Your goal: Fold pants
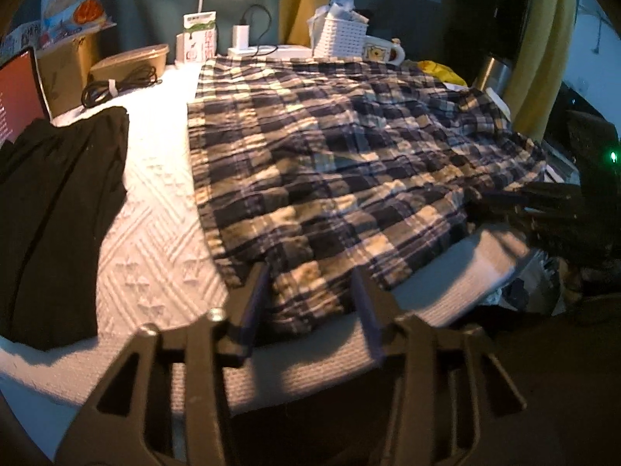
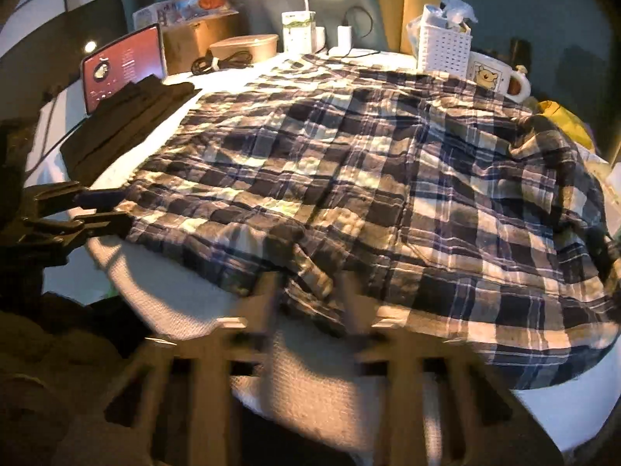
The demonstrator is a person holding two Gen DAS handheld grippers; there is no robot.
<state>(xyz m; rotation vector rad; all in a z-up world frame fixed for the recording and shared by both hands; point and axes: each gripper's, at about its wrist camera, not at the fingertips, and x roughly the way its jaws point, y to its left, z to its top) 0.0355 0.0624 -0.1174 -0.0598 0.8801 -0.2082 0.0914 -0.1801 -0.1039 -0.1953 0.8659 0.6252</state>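
Plaid pants (image 1: 330,163) lie spread flat across a white textured cloth (image 1: 155,233) on the table, near hem at the table edge just ahead of both tools. A folded black garment (image 1: 58,213) lies apart from the plaid, to the left gripper's left.

Left gripper (image 1: 310,291): the fingers straddle the near hem corner with plaid fabric between them. They stand moderately apart, and whether the pads press the cloth cannot be told; the right wrist view shows this tool at its left margin (image 2: 101,209), fingers nearly together at the hem edge.

Right gripper (image 2: 310,291): its own view is motion-blurred and shows the fingers apart about a bunched fold of hem. The left wrist view shows it at the far right (image 1: 520,202), fingers drawn close on the fabric edge. Judged pinching the pants.

Step in hand, as judged: securing both near corners before the lift. To do it well, confirm each pinch takes all layers of the hem, raise both tools together and level, and carry the hem away from the tools, short of the mug (image 2: 500,75) and white basket (image 2: 444,48) beyond the far edge.

View differences: only the right wrist view shows the lit tablet (image 2: 124,66) and the crumpled plaid heap (image 2: 555,163) to that tool's far right; only the left wrist view shows the white cloth's weave clearly.
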